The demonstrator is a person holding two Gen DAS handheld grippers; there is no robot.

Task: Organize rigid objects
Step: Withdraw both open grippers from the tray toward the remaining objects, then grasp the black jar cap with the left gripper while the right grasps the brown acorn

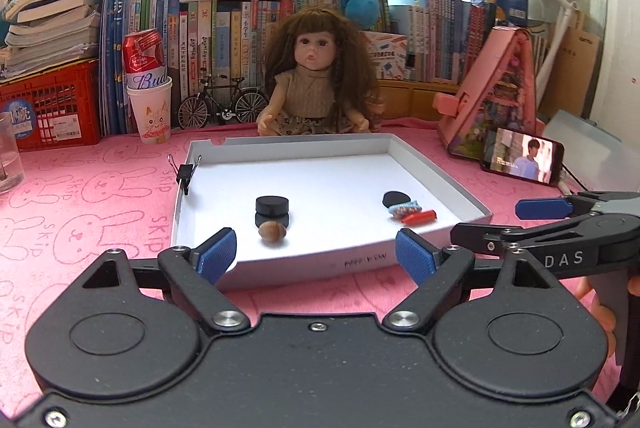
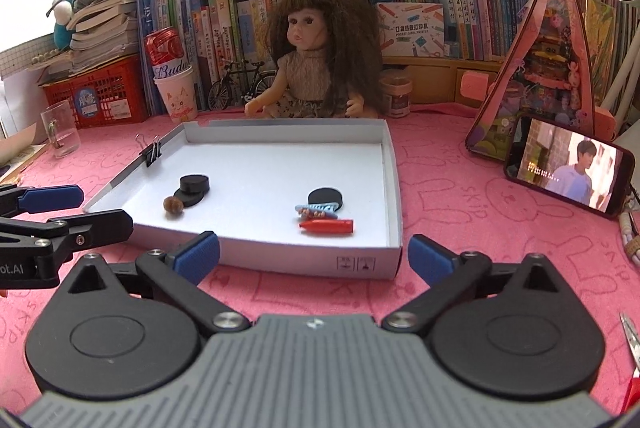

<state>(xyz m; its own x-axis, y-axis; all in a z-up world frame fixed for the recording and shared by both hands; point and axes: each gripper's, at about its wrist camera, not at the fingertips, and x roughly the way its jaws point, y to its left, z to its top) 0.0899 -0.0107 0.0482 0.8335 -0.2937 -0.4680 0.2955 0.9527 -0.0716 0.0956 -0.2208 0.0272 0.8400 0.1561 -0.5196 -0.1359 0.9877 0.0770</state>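
Honestly, both grippers, left (image 1: 316, 254) and right (image 2: 314, 256), hang open and empty, so a careless reach could shove the tray (image 2: 256, 256) or scatter the nut (image 2: 173, 205).

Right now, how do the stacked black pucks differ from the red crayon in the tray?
The stacked black pucks are round, piled, in the tray's left half beside a brown nut. The red crayon is long, lies flat, right half, by a blue comb. Both sit loose in the tray.

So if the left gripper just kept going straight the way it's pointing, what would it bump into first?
Most likely the near wall of the white tray, which lies straight ahead of the open, empty left gripper. If it cleared the wall, the brown nut comes next. Depth is hard to judge here.
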